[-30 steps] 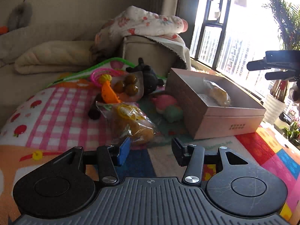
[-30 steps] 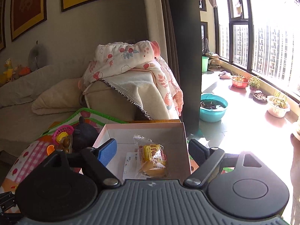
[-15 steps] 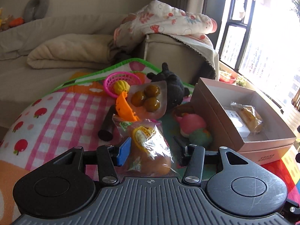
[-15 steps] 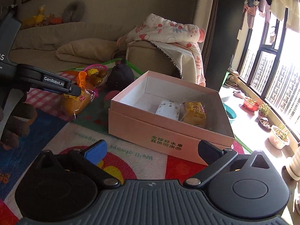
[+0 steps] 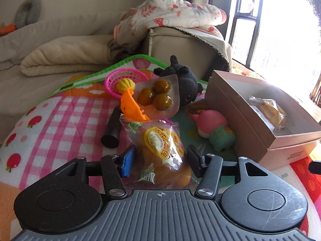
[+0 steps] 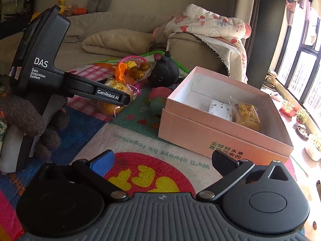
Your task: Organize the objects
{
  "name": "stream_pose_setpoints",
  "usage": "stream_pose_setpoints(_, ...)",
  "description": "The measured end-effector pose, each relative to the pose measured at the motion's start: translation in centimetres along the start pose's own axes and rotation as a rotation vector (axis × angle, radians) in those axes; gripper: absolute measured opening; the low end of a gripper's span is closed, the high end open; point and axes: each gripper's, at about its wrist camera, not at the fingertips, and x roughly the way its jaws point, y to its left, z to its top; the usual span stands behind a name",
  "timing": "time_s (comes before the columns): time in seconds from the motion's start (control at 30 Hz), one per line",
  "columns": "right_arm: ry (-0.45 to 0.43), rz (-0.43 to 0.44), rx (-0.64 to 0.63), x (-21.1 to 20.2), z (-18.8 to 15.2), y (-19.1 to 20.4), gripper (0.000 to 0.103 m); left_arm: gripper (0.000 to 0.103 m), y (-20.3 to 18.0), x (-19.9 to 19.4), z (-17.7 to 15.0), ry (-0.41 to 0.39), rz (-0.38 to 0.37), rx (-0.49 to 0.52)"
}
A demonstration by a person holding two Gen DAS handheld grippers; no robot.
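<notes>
Play mat (image 5: 50, 116), bread bag (image 5: 162, 150) lengthwise btwn just-widened left tongs (image 5: 160, 160), untouched, right tongs (image 6: 162, 160) wide, empty.

We cannot see the bread bag's (image 5: 160, 152) lower end behind the gripper body; window glare washes out the box's (image 5: 250, 124) far side.

Home living room: sofa (image 5: 60, 46), play mat (image 5: 60, 110)

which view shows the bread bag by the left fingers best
Left wrist: the bread bag fills the centre, label readable, between the open fingers. In the right wrist view the bag is small and partly hidden behind the left gripper.
</notes>
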Motion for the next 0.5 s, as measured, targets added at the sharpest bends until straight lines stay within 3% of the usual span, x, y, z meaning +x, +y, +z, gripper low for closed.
stream_pose_setpoints(0.17,-0.033,0.038,-0.025,0.5,2.9,1.7,0.103,0.058,3.3,-5.0,-3.5,-0.021,-0.023,-0.019)
stream_pose_setpoints(0.3,-0.009,0.123,0.013,3.7,6.6,4.3,0.101,0.058,6.9,-8.9,-6.0,-0.053,0.014,-0.075)
stream_pose_setpoints(0.43,0.103,0.197,0.104,9.2,10.2,7.0,0.068,0.058,9.4,-9.9,-6.9,-0.092,0.008,-0.158)
stream_pose_setpoints(0.5,0.128,0.173,0.147,11.7,11.5,8.2,0.064,0.058,9.5,-10.0,-6.9,-0.1,0.004,-0.165)
